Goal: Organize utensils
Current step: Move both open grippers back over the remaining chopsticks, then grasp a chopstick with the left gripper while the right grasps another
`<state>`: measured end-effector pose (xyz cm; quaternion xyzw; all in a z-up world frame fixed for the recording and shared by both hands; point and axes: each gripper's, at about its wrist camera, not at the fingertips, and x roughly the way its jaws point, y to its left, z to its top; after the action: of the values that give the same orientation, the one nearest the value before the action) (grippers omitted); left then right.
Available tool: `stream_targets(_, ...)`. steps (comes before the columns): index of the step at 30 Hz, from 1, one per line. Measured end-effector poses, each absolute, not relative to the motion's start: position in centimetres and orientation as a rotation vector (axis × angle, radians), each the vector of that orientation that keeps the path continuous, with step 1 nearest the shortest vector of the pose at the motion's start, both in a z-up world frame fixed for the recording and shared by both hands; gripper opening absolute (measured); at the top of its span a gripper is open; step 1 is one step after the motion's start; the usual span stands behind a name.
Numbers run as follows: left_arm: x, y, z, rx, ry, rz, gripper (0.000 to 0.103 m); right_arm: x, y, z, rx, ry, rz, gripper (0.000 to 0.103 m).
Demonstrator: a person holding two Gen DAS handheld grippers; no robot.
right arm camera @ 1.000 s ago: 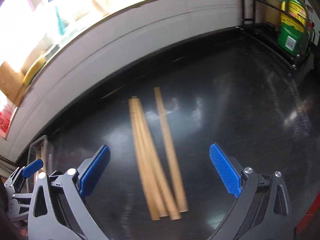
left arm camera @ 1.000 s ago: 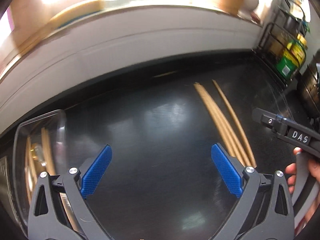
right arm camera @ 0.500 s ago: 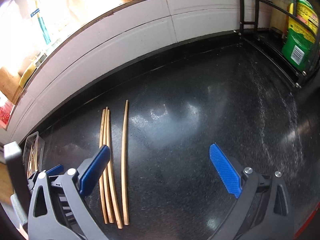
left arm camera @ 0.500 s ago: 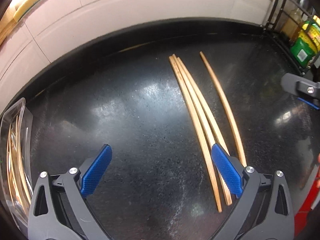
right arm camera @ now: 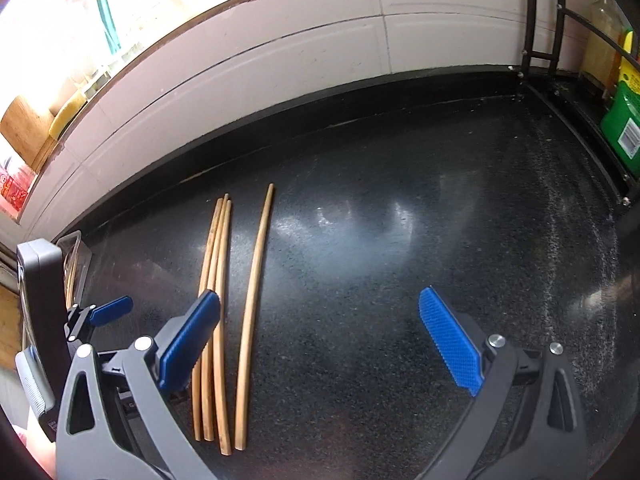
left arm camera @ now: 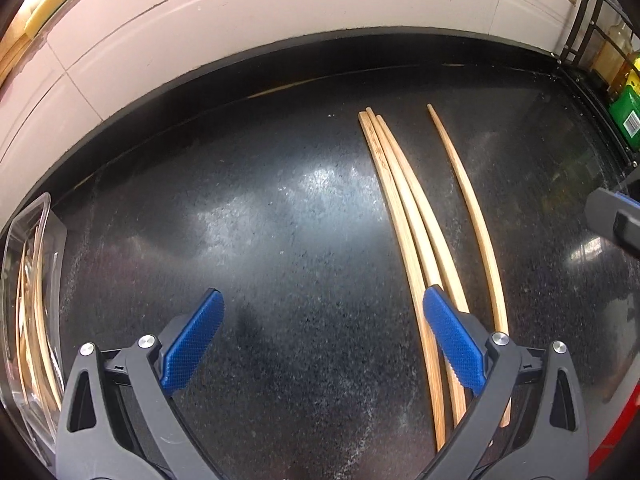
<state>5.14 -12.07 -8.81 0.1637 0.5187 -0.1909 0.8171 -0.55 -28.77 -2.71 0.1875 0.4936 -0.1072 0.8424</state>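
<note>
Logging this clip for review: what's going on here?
A person holding two grippers is sorting chopsticks on a black counter. Four chopsticks lie loose: three bunched and one apart. Both the left gripper and right gripper are open, holding nothing. A clear tray at the left already has some chopsticks in it.

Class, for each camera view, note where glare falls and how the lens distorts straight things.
Left wrist view: white glare patches sit on the counter left of the chopsticks, which bow outward. Right wrist view: glare lies right of the chopsticks, the window is blown out, and the wall tiles curve.
</note>
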Motion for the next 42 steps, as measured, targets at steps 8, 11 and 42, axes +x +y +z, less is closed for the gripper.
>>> stream_targets(8, 6.6, -13.8, -9.7, 0.357, 1.126, -0.426, 0.097, 0.3, -28.2, -3.1, 0.393, 1.051, -0.22, 0.096)
stream_targets(11, 6.7, -13.2, -9.9, 0.349, 1.119, -0.421, 0.097, 0.5, -27.8, -3.4, 0.386, 1.059, -0.223, 0.096)
stream_targets(42, 8.0, -15.4, -9.6, 0.335, 1.093, -0.481, 0.093, 6.4, -22.0, -7.1, 0.112, 1.171, -0.218, 0.033)
